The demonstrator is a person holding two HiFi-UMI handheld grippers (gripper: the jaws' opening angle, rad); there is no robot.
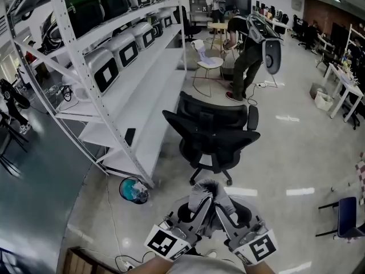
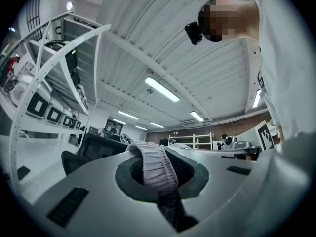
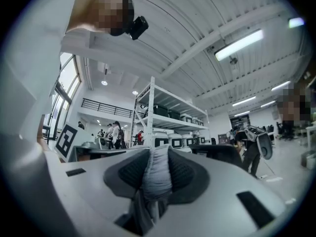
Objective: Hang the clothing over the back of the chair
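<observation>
A grey garment with an elastic waistband hangs bunched between my two grippers at the bottom middle of the head view. My left gripper is shut on the waistband. My right gripper is shut on a fold of the same cloth. Both point roughly level, close together. A black office chair stands just ahead of them, its tall backrest towards me. The chair also shows beyond the jaws as a dark backrest in the left gripper view and as a dark edge in the right gripper view.
A long white shelving rack with boxed devices runs along the left. A teal bin sits on the floor by its foot. A person bends over beside a white chair farther back. A blue chair stands at the right edge.
</observation>
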